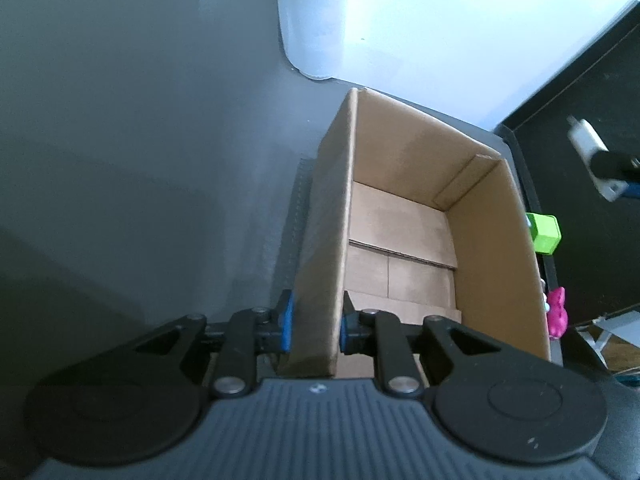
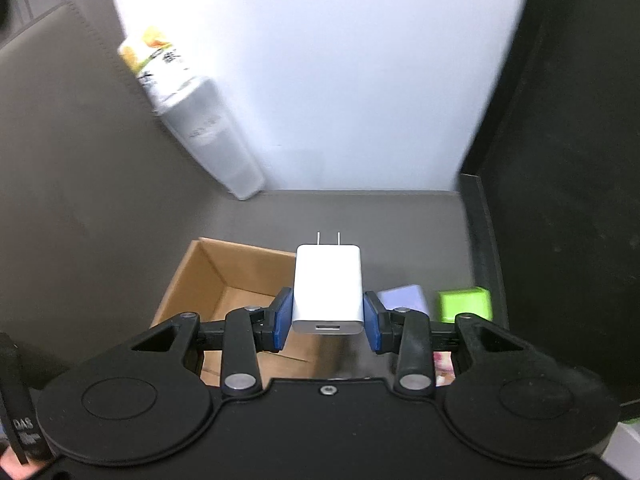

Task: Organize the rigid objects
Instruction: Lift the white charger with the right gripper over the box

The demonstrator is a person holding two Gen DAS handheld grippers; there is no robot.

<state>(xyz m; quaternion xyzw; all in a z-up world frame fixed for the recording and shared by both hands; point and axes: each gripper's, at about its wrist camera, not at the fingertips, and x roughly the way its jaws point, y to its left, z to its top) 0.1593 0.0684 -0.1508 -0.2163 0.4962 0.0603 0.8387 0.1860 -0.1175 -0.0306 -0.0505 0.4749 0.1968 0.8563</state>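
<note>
An open cardboard box [image 1: 400, 148] stands on the grey surface, and nothing lies on its floor. My left gripper [image 1: 316, 324] straddles the box's near left wall; its blue pads [image 1: 287, 322] stand narrowly apart, just off the cardboard on either side. Above the box's right rim [image 2: 224, 276], my right gripper [image 2: 327, 320] is shut on a white plug charger [image 2: 328, 292] with its two prongs pointing away. That charger [image 1: 585, 140] also shows at the right in the left wrist view.
A green cube [image 1: 543, 233] [image 2: 466, 305], a lavender block [image 2: 402, 300] and a pink toy [image 1: 557, 313] lie to the right of the box. A clear tall container [image 2: 208, 136] [image 1: 312, 20] stands at the back by the white wall. A dark panel bounds the right side.
</note>
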